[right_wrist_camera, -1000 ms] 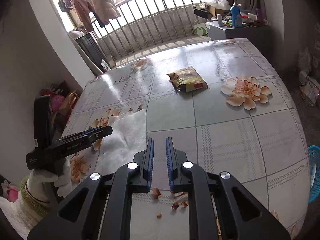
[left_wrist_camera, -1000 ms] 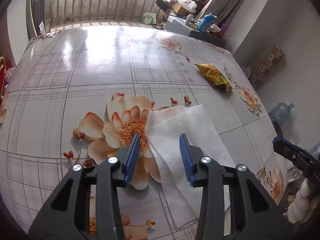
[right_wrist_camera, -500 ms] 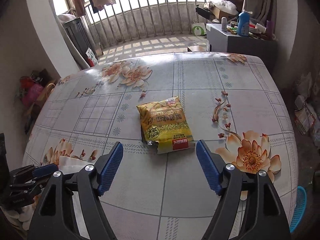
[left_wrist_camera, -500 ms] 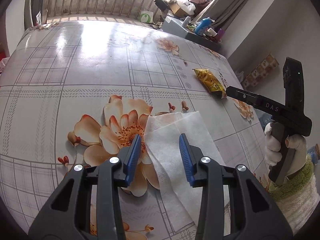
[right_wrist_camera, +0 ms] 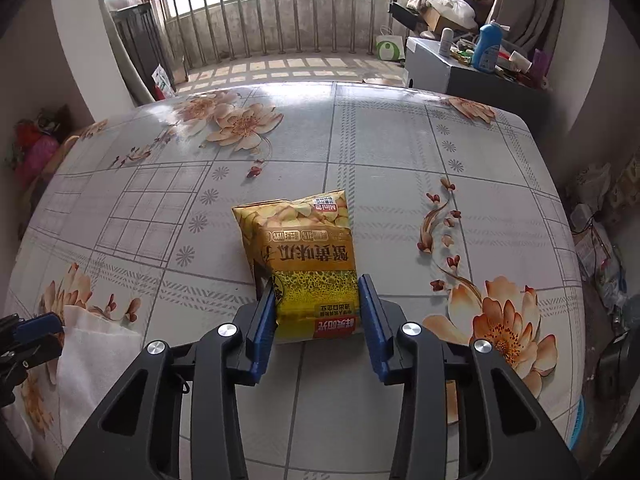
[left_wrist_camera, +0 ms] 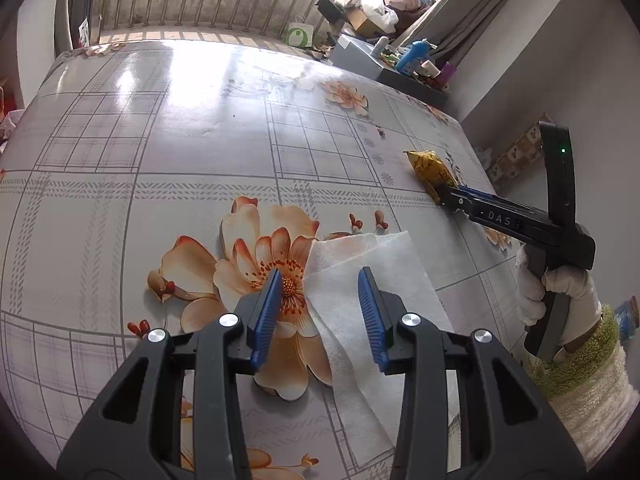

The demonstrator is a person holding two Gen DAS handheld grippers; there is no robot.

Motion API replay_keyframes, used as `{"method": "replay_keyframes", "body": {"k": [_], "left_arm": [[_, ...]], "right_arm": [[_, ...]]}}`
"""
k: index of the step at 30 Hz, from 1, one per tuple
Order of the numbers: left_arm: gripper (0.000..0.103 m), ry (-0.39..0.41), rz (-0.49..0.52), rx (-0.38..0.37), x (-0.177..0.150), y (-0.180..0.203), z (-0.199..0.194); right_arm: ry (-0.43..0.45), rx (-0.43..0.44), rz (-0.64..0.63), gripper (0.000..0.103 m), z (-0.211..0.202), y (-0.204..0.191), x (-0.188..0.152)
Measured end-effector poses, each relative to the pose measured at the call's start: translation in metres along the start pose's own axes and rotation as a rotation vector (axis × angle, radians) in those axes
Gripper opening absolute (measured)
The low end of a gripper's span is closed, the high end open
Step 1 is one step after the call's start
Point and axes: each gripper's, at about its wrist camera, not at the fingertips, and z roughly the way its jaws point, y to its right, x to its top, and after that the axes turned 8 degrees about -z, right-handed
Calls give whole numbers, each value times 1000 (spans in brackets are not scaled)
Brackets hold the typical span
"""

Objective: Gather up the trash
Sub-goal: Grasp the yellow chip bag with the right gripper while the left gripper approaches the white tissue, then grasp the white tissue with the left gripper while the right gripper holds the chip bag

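A yellow snack bag (right_wrist_camera: 306, 262) lies flat on the flowered table (right_wrist_camera: 400, 152). My right gripper (right_wrist_camera: 318, 316) is open, its blue fingers on either side of the bag's near end, not closed on it. The bag also shows in the left wrist view (left_wrist_camera: 430, 168), with the right gripper (left_wrist_camera: 456, 196) at it. A white paper tissue (left_wrist_camera: 360, 300) lies flat on the table. My left gripper (left_wrist_camera: 324, 312) is open and empty, hovering over the tissue's left edge. In the right wrist view the tissue (right_wrist_camera: 90, 356) lies at the lower left beside the left gripper (right_wrist_camera: 32, 332).
A grey cabinet (right_wrist_camera: 448, 68) with bottles stands beyond the table's far right corner. A balcony railing (right_wrist_camera: 280, 12) runs behind the table. A blue basket (right_wrist_camera: 576, 424) sits on the floor at the right. Clutter lies on the floor at the left.
My right gripper opened and moved forward to the snack bag, its fingers now straddling the bag's near end. My left gripper stayed open over the tissue.
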Motion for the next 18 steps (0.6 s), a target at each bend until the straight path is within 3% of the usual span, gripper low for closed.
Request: {"method": "replay_keyframes", "body": {"k": [5,10,16,18], "left_arm": [[36,-23,4,-3,-4,1,-4],[37,-71,47,26,-17,7,-11],[37,-130,-3,-42,-29,5,-16],[37,-146,-28,-76,-32,4,-15]], "right_arm": [[-10,-1,61,37,-26,0,-39],[23,56,128,37,-71,-12,-86],[66,172,93,37,-107,-60,-122],[53,159,60,37,-105,-75,-129]]}}
